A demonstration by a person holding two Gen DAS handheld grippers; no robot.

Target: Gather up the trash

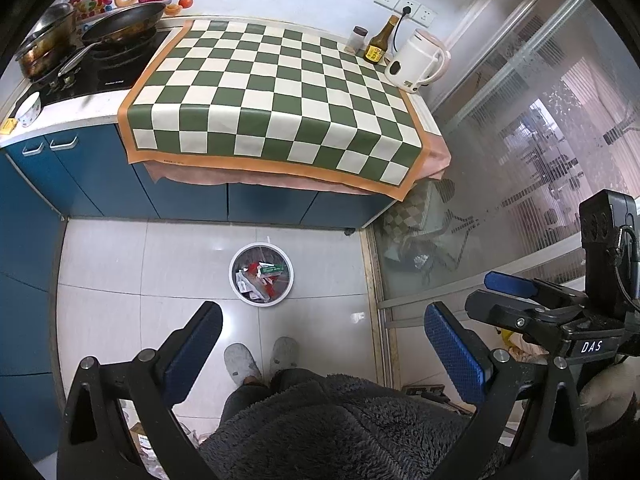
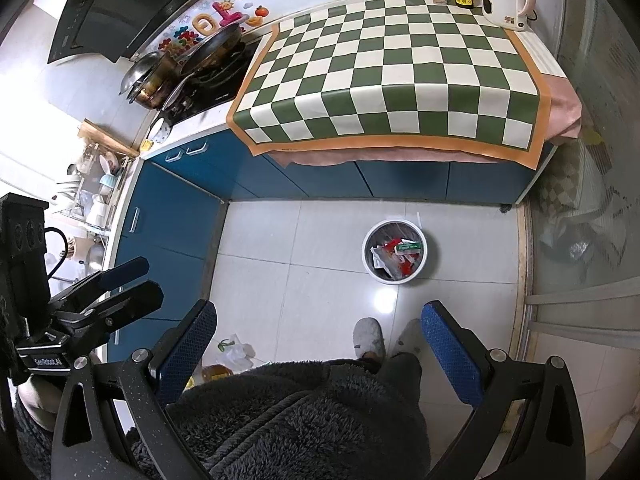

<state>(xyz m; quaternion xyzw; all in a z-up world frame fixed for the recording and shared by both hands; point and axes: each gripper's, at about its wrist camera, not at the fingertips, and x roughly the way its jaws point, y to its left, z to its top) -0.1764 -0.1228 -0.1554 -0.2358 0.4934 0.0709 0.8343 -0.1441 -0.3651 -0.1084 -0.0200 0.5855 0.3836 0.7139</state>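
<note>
Down on the pale tiled floor sits the round white trash bin, mouth straight up, upright, well out from the blue cabinets and short of the glass door's threshold. It's loaded: a green box lying roughly crosswise on top, red and white wrappers under it. Both tools are held high, looking steeply down past the person's grey fleece. Left gripper, jaws wide apart, nothing between them, the grey slippers showing through the gap. Right gripper, same story, spread wide and empty, the bin ahead of its right finger. Bare tile rings the bin on every side. Up on the counter the green-and-white checkered cloth hangs over the front edge, with a kettle and a brown bottle at its far right corner and pans on the stove to its left. A crumpled white bag lies on the floor by the cabinet base.
</note>
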